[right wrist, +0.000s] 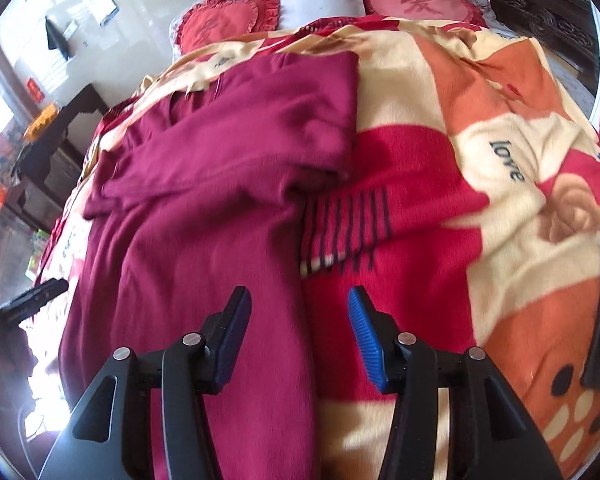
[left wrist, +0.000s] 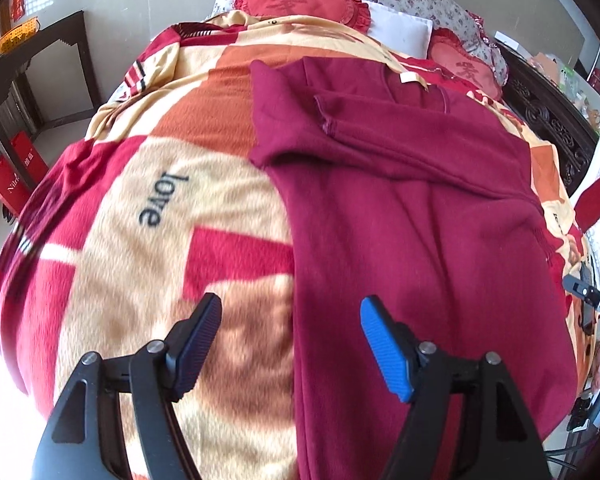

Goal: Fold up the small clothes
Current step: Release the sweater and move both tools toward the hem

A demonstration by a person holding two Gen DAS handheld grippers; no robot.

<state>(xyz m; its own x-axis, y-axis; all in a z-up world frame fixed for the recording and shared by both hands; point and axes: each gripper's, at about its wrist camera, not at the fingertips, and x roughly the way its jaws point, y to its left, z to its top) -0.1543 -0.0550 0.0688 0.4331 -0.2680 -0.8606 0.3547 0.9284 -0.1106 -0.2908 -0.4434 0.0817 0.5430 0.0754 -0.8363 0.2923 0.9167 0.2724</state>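
A dark red long-sleeved top (left wrist: 412, 216) lies flat on the patterned blanket, both sleeves folded across its chest. It also shows in the right wrist view (right wrist: 204, 184). My left gripper (left wrist: 292, 344) is open and empty, hovering above the garment's left edge near the hem. My right gripper (right wrist: 298, 330) is open and empty, hovering above the garment's right edge near the hem. The other gripper shows at the frame edge in each view.
The blanket (left wrist: 148, 208) with red, cream and orange blocks covers the bed. Heart-shaped red cushions (left wrist: 300, 0) and a white pillow (left wrist: 400, 32) lie at the head. A dark side table (left wrist: 40, 64) stands to the left, a carved headboard (left wrist: 552, 128) to the right.
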